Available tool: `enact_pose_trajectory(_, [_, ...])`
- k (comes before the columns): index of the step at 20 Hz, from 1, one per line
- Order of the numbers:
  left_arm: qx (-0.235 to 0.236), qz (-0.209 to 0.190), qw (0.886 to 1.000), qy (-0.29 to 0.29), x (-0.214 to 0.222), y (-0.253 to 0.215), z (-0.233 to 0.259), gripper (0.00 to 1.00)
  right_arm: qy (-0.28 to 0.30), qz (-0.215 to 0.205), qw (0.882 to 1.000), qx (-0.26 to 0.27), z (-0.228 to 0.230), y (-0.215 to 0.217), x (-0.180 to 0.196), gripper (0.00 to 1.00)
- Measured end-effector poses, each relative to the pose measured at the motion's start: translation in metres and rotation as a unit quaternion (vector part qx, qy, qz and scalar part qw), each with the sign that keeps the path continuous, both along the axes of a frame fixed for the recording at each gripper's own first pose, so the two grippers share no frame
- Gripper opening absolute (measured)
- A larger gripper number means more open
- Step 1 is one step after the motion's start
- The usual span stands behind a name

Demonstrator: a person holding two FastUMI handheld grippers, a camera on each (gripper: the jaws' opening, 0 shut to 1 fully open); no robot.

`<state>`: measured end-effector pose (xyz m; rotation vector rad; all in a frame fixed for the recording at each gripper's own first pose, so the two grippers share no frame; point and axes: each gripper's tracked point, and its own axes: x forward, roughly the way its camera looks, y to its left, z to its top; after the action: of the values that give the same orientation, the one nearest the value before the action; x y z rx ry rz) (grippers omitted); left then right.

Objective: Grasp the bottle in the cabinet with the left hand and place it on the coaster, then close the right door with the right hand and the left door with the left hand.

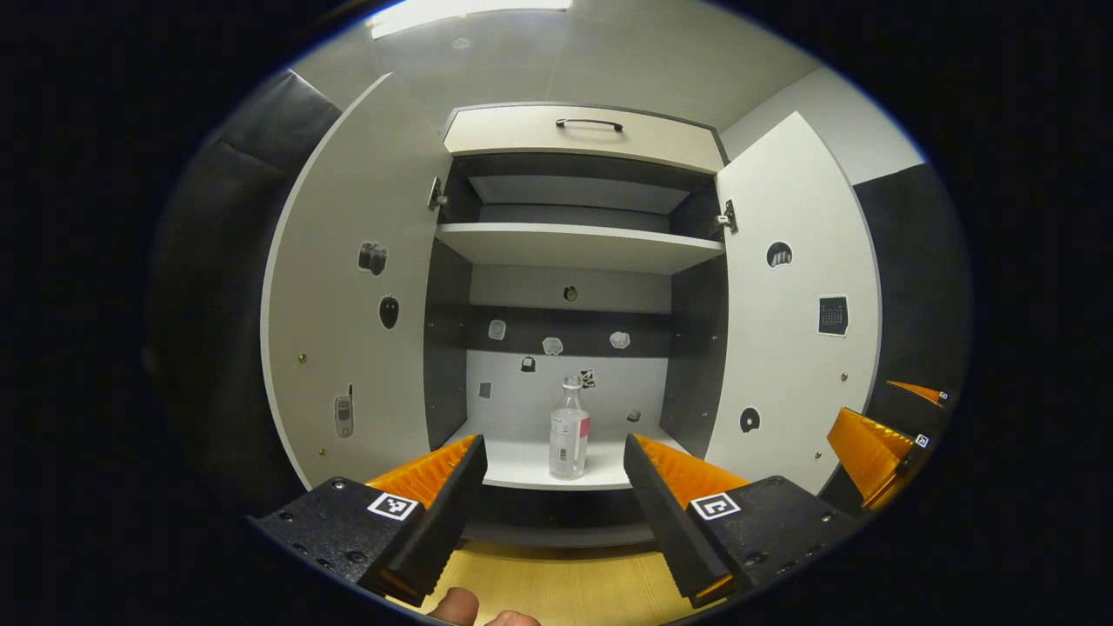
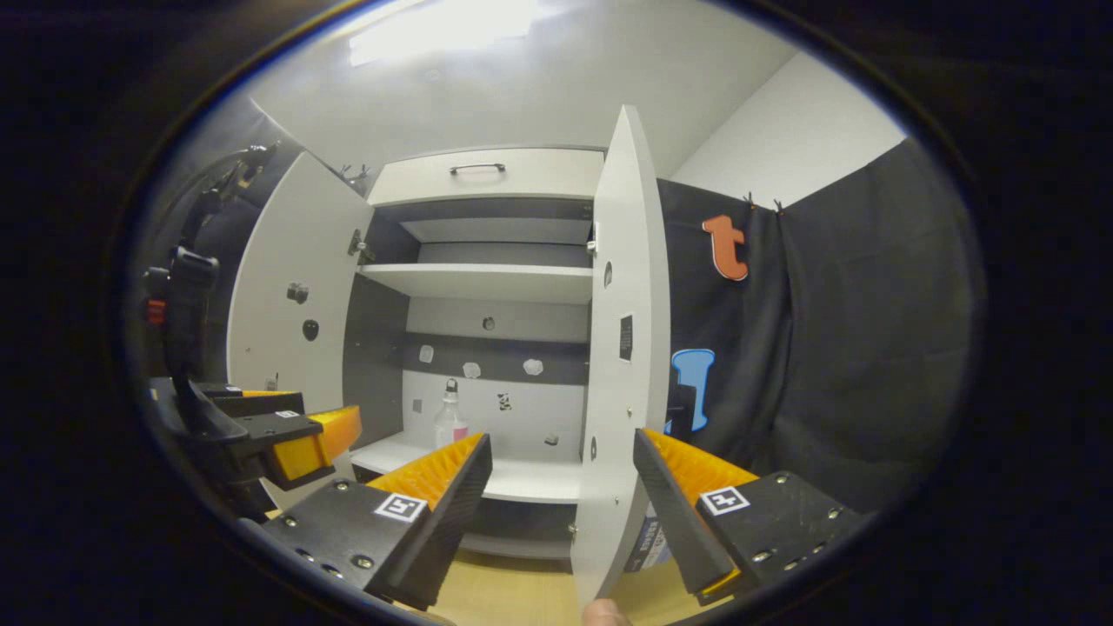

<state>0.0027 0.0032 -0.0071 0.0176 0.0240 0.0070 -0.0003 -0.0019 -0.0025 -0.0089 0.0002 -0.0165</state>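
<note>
A clear bottle [image 1: 569, 432] with a white and pink label stands upright near the front of the cabinet's bottom shelf [image 1: 522, 465]. My left gripper [image 1: 556, 454] is open in front of the cabinet, short of the bottle, which shows between its fingers. Both doors are swung open: the left door [image 1: 348, 304] and the right door [image 1: 791, 313]. In the right gripper view my right gripper [image 2: 563, 452] is open, with the right door's edge [image 2: 622, 348] standing between its fingers but apart from them. The bottle [image 2: 449, 417] shows behind its left finger. The left gripper [image 2: 296, 439] is at the far left.
An upper shelf [image 1: 578, 243] and a closed drawer with a dark handle [image 1: 589, 123] sit above. Small stickers dot the doors and back wall. A wooden surface [image 1: 556, 582] lies below the cabinet. The right gripper [image 1: 878, 443] shows at the right edge.
</note>
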Motion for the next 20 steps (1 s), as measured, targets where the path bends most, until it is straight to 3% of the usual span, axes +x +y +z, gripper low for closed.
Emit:
enact_pose_trajectory(7, [0.012, -0.006, 1.0, 0.006, 0.03, 0.007, -0.01, 0.98, -0.001, -0.028, 1.0, -0.008, 0.002, -0.011, -0.008, 0.94])
enact_pose_trajectory(8, [0.011, -0.011, 1.0, 0.006, 0.041, 0.006, -0.011, 0.98, -0.002, -0.036, 0.999, -0.009, 0.003, -0.015, -0.009, 0.99])
enact_pose_trajectory(15, [0.032, -0.025, 0.999, -0.002, 0.13, 0.004, -0.021, 0.98, -0.011, -0.103, 0.994, -0.023, 0.008, -0.053, -0.023, 0.98])
enact_pose_trajectory(20, [0.022, -0.043, 0.999, 0.017, 0.192, -0.008, -0.046, 0.98, -0.01, -0.168, 0.985, -0.034, 0.004, -0.089, -0.041, 0.98])
